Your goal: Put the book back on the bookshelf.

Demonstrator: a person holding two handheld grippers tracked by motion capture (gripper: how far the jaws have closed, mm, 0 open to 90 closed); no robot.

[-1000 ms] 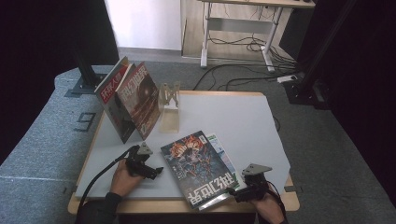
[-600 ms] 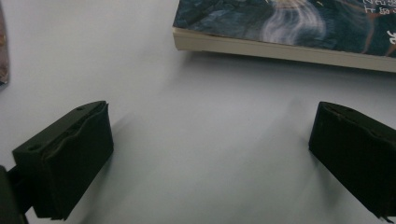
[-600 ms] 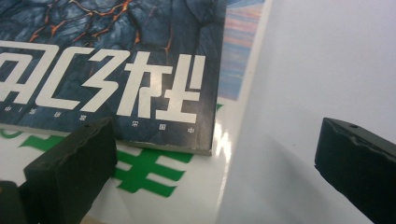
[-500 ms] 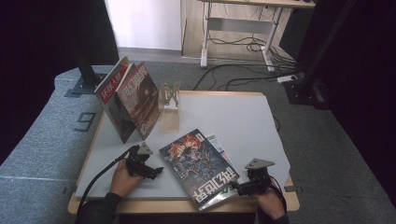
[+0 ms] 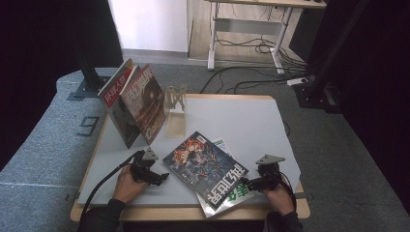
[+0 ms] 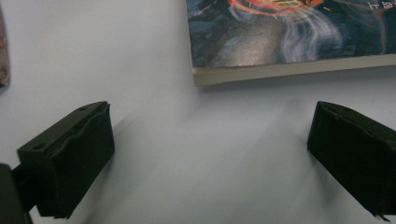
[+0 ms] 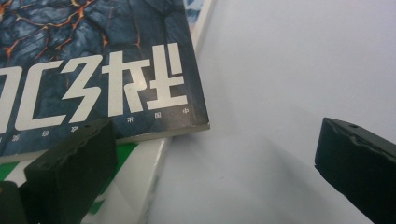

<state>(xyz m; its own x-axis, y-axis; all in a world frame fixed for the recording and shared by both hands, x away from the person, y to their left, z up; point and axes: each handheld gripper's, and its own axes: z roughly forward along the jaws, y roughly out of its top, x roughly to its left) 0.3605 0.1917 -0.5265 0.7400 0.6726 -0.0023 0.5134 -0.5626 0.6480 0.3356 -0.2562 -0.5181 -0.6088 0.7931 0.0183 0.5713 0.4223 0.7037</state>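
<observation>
Two wide-open grippers flank the dark glossy magazine with white lettering (image 5: 205,170) at the lower centre of the high view, lying on a green-and-white magazine (image 5: 232,194) on the white tabletop (image 5: 241,121), left gripper (image 5: 162,178) just beside its left corner, right gripper (image 5: 243,183) at its right edge.

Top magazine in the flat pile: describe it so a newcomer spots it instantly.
Start at the white table; its near edge holds a flat pile between the left gripper and right gripper. The dark-covered magazine lies on top, askew, over a green-and-white magazine. Unlike the two magazines propped upright at back left, it lies flat, with big white characters.
</observation>
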